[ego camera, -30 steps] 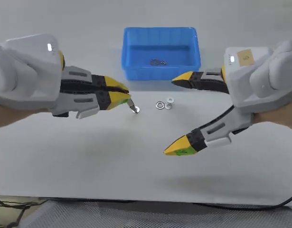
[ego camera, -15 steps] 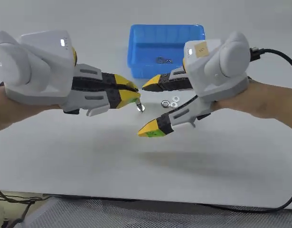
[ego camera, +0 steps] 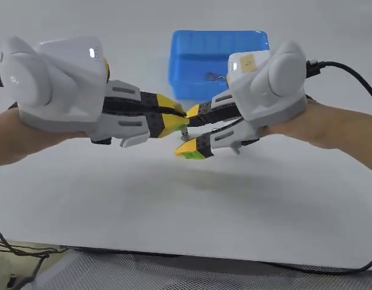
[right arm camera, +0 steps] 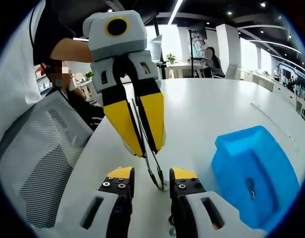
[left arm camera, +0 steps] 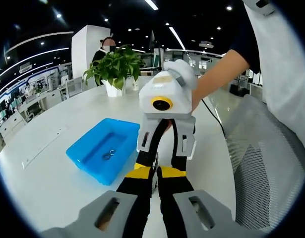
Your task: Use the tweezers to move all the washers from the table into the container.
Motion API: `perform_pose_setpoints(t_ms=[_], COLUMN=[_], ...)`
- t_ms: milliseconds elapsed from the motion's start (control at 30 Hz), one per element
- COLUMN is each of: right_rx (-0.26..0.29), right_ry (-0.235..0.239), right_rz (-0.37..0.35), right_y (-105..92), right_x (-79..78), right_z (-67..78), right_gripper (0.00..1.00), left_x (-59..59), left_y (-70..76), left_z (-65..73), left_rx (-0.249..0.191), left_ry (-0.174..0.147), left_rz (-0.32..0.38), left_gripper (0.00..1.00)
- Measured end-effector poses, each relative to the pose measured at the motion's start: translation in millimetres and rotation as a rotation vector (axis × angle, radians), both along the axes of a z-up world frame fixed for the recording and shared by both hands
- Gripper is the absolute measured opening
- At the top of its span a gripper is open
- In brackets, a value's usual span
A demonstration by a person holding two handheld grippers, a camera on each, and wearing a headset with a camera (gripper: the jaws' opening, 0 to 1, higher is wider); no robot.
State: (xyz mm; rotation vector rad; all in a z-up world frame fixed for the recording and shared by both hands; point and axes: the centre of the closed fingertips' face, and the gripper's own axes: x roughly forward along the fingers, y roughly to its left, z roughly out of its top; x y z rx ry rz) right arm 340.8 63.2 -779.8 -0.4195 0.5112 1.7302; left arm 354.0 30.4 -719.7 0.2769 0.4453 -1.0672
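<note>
tweezers (right arm camera: 151, 166) — tips seemingly between right tongs (right arm camera: 151, 174)

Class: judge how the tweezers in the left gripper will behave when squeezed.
The tweezers look thin and long, so their arms probably flex and spring back. Their smooth-looking metal may slip between the right gripper's jaws. The left gripper clamps only their upper end, so the tips might wobble.
</note>
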Motion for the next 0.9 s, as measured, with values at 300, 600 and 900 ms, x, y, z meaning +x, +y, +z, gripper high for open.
perform_pose_setpoints(t_ms=[300, 600, 900], right_rx=[-0.011, 0.005, 0.026], right_ry=[-0.044, -0.073, -0.046], right_rz=[0.038, 0.04, -0.016], right_y=[-2.1, -2.0, 0.0], right_x=[3.2, 4.6, 4.9], right_z=[-1.8, -2.5, -1.4], right_gripper=[0.12, 0.09, 0.09], left_x=[1.4, 5.2, 7.2], left_y=[-1.7, -2.2, 0.8], left_z=[0.2, 0.3, 6.9], left_rx=[0.003, -0.001, -0.047], left_ry=[-0.004, 0.012, 0.07], left_rz=[0.001, 0.026, 0.063], left_gripper=[0.07, 0.07, 0.1])
